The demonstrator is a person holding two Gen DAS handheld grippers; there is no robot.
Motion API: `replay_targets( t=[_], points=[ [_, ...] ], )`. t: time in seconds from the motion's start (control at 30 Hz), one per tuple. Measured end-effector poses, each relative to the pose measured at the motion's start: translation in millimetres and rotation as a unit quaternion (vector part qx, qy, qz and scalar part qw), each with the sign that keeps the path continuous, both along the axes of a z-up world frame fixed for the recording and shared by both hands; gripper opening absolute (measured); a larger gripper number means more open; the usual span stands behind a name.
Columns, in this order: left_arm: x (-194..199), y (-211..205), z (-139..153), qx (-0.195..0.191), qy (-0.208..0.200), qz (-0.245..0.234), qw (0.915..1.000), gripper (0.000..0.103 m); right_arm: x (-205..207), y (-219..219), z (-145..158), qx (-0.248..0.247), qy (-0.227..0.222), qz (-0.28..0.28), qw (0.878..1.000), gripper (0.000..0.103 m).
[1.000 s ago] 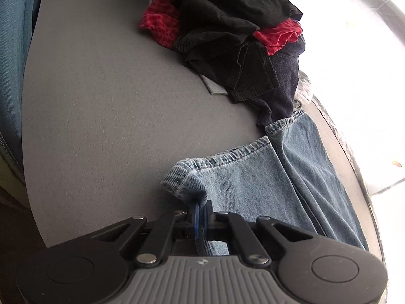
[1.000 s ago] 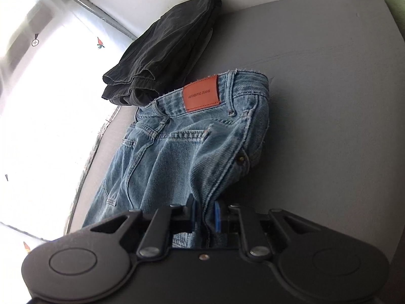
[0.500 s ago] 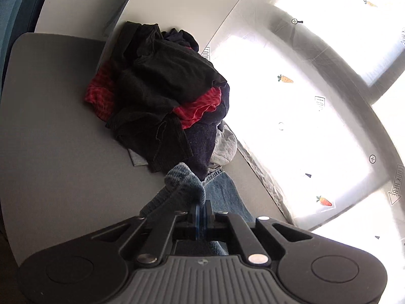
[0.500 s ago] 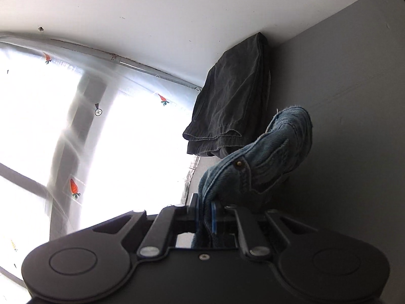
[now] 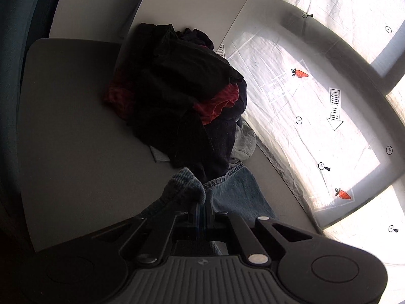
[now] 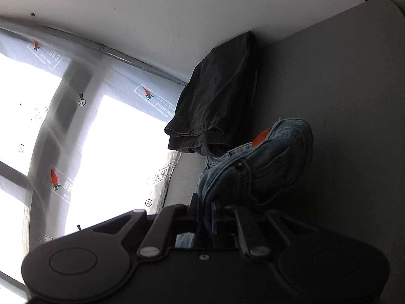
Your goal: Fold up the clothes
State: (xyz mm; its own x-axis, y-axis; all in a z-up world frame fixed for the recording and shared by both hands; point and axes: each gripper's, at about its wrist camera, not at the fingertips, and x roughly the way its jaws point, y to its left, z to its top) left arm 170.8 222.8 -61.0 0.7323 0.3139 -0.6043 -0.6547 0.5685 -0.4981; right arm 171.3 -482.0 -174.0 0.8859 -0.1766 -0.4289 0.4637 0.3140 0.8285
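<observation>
Left tongs [image 5: 201,211]: pinched tight on a bunched hem of the blue jeans [image 5: 238,192], the denim fold rising just above the blue pads.
Right tongs [image 6: 206,211]: clamped on the waist end of the same jeans [image 6: 265,162], cloth gathered between the pads.
Jeans, left end: one leg trails from the tongs down to the table [image 5: 76,139], its hem lying flat just in front of the clothes pile.
Jeans, right end: the waistband hangs humped over the grey surface [image 6: 341,101], a rivet facing the camera and an orange patch [image 6: 262,135] peeking behind it.
Clothes pile [image 5: 182,96]: unfolded black and red garments heaped at the far side of the table, touching the wall; a pale grey piece [image 5: 243,141] lies at its near right edge.
Folded dark garment [image 6: 217,106]: a neat stack at the far edge in the right wrist view, just beyond the jeans' waist.
Backdrop: translucent plastic sheet [image 5: 316,106] printed with carrots and arrows, bright window light behind it.
</observation>
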Motion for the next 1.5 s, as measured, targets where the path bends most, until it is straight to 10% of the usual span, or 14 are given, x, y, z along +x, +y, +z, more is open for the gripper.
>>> replay_targets(
  t=[0.37, 0.87, 1.23, 1.5],
  points=[
    [126.1, -2.1, 0.4, 0.024, -0.019, -0.035, 0.9989, 0.001, 130.4, -1.4, 29.1, -0.054, 0.006, 0.029, 0.998, 0.009],
    [347.3, -9.5, -80.0, 0.04, 0.068, -0.071, 0.9943, 0.002, 315.3, 0.8, -8.7, -0.156, 0.143, 0.043, 0.976, 0.009],
    [383.0, 0.5, -102.9, 0.075, 0.105, -0.077, 0.9886, 0.003, 353.1, 21.2, -34.9, -0.19, 0.19, 0.062, 0.961, 0.037],
    [353.8, -34.2, -113.2, 0.124, 0.179, -0.17, 0.9611, 0.047, 332.6, 80.3, -19.4, -0.291, 0.204, 0.158, 0.921, 0.051]
  ],
)
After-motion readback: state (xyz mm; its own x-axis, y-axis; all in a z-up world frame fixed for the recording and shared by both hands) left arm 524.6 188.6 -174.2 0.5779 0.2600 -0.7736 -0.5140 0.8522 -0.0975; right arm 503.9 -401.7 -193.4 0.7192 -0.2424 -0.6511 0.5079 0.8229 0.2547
